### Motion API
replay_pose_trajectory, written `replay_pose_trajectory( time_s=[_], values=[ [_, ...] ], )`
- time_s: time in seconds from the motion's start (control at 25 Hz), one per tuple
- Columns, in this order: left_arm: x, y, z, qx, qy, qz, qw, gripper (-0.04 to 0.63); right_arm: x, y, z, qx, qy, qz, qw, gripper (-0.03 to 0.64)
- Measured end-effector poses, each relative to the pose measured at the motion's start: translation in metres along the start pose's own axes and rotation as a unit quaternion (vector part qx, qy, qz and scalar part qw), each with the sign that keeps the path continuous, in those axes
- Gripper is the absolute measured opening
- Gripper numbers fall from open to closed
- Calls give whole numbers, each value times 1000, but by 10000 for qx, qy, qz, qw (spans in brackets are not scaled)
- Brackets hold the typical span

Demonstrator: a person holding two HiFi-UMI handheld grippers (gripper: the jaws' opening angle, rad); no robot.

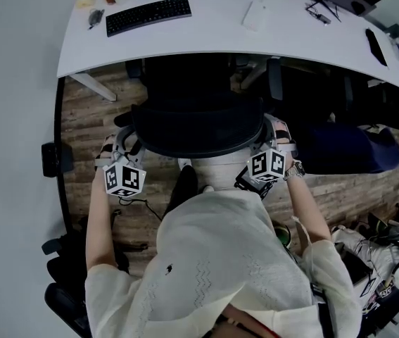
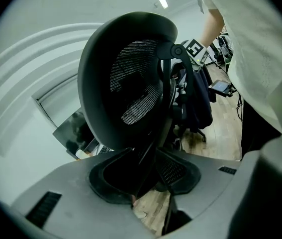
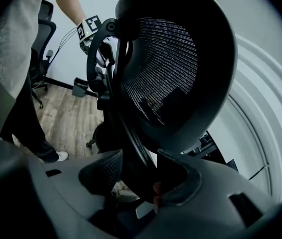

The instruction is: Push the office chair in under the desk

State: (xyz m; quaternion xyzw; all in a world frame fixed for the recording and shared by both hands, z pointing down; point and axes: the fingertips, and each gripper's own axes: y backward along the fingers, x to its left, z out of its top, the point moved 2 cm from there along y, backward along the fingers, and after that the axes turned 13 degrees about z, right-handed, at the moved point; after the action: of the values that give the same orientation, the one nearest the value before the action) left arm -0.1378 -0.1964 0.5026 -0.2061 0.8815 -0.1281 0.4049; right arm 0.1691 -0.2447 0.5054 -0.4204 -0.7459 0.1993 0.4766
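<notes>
Head view: our left hand-held gripper (image 1: 126, 146) is clamped on the office chair (image 1: 198, 129) backrest rim; our right hand-held gripper (image 1: 275, 136) likewise; the chair stands partly under the table (image 1: 220, 34); we judge it heavy but free-rolling, rim stiff, mesh yielding.

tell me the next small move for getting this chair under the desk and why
The left hand-held gripper and right hand-held gripper each clamp an edge of the office chair backrest, which stands short of the desk edge. So I'd likely push straight ahead a little, both sides evenly, to roll it under.
</notes>
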Motion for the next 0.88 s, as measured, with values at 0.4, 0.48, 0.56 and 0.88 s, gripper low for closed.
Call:
replay_pose_trajectory(
  time_s=[0.4, 0.48, 0.56, 0.88],
  values=[
    [26, -26, -9, -150, -11, -66, 9999, 147, -23, -23, 10, 112, -89, -59, 9999, 218],
    [32, -31, -11, -184, -24, -91, 9998, 146, -28, -29, 13, 133, -111, -77, 9998, 219],
    [38, -38, -13, -227, -37, -108, 9997, 147, -32, -34, 15, 155, -138, -103, 9997, 219],
    [58, -54, -23, -333, -89, -127, 9993, 147, -43, -49, 26, 206, -188, -225, 9994, 224]
  ],
)
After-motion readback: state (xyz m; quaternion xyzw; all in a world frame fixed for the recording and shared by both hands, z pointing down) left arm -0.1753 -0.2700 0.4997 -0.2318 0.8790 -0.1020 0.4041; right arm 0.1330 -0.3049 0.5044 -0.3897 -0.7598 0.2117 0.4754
